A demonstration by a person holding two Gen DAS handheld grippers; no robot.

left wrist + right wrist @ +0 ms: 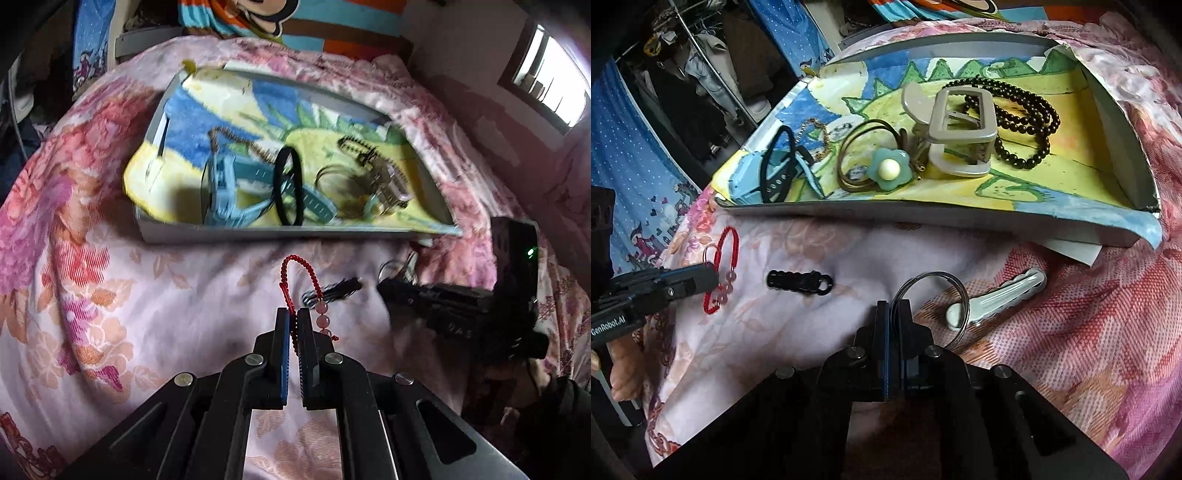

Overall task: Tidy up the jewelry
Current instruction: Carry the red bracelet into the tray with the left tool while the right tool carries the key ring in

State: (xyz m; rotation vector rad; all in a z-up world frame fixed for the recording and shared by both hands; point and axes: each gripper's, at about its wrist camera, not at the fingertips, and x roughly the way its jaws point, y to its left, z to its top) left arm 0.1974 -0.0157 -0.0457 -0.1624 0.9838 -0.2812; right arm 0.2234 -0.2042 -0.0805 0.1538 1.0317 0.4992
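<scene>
Your left hand-held gripper (291, 317) is pinched nearly closed on the red bracelet (295, 273), its cord looping up toward 12 o'clock and pink beads hanging at the right finger. Your right hand-held gripper (893, 308) is clamped on the key ring (929, 295), which arcs toward 1 o'clock. On the bed (1089, 332), a white clip (997, 299) lies at 3 o'clock and a black clip (799, 282) at 10 o'clock. The tray (923, 221) sits at 12 o'clock, holding beads (1027, 122).

A pink floral bedspread (1071, 295) covers the bed; a blue dotted curtain (639, 166) hangs beside a window (550, 88).
</scene>
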